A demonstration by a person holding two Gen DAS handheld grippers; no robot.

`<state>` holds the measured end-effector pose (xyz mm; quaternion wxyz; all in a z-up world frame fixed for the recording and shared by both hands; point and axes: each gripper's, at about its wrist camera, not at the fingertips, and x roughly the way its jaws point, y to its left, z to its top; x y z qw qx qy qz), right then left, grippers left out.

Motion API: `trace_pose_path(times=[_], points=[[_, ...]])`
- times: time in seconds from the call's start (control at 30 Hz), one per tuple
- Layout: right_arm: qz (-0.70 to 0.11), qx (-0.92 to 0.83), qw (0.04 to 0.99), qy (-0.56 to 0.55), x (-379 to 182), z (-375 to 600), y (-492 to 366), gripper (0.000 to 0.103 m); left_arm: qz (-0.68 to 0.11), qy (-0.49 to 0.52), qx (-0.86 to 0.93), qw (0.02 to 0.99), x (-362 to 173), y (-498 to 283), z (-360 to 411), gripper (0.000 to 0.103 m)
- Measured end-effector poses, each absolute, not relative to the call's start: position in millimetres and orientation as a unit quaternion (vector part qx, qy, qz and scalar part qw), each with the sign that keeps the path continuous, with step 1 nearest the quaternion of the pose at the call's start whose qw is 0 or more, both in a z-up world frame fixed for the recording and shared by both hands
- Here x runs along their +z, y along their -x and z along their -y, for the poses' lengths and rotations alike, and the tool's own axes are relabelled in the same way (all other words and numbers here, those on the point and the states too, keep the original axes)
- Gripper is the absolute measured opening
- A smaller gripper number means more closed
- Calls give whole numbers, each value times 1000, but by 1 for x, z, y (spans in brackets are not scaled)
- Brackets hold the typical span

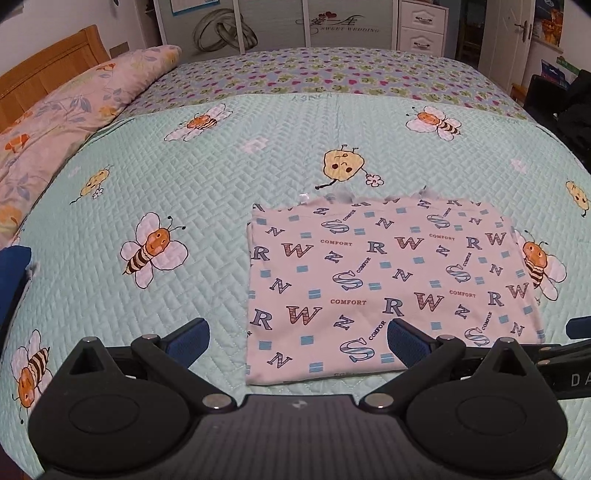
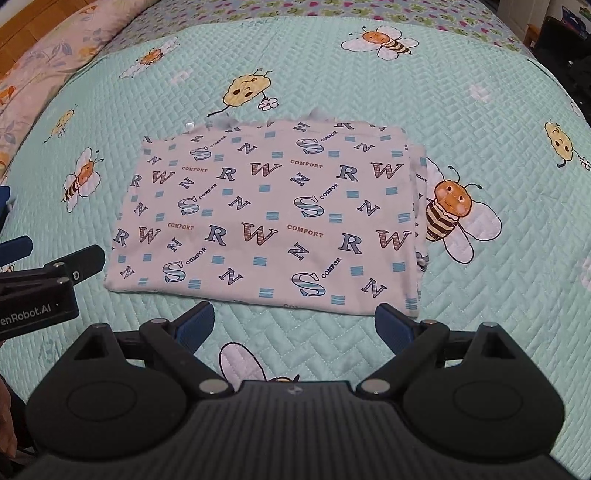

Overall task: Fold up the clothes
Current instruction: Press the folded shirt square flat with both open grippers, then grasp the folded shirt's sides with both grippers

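Observation:
A pink garment (image 1: 388, 280) printed with letters and the word COMFORT lies folded flat in a rectangle on the bed; it also fills the middle of the right wrist view (image 2: 269, 221). My left gripper (image 1: 297, 341) is open above the garment's near left corner, holding nothing. My right gripper (image 2: 293, 326) is open too, just short of the garment's near edge, with bare quilt between its blue pads. The left gripper's body (image 2: 44, 291) shows at the left edge of the right wrist view.
The bed carries a mint quilted cover (image 1: 184, 192) with bee prints. A pink floral pillow (image 1: 74, 110) and wooden headboard (image 1: 48, 62) lie at the far left. A wardrobe (image 1: 280, 22) and drawers (image 1: 423, 26) stand beyond the bed.

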<state>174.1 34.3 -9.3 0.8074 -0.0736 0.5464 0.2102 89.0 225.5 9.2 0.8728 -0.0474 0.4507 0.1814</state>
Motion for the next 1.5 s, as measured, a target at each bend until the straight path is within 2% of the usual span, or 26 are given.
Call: trace_pose_path(times=[0.8, 0.97, 1.13, 1.17, 1.33, 1.4, 1.5], points=[[-559, 213, 796, 89, -22, -48, -185, 94, -477, 43, 179, 860, -5, -100, -233, 102], [-549, 228, 803, 50, -24, -34, -193, 94, -474, 98, 134, 865, -11, -102, -255, 102], [-501, 318, 787, -167, -39, 37, -221, 96, -414, 281, 92, 861, -34, -90, -328, 102], [-494, 323, 783, -195, -45, 49, -225, 99, -402, 302, 98, 859, -38, -86, -338, 102], [-469, 356, 762, -269, -60, 82, -233, 99, -350, 352, 65, 866, -48, -73, -359, 102], [-424, 374, 771, -293, -54, 92, -226, 99, -309, 367, 50, 876, -43, -63, -361, 102], [-290, 410, 816, -287, -25, 108, -199, 103, -178, 326, 22, 928, -23, -35, -352, 102]])
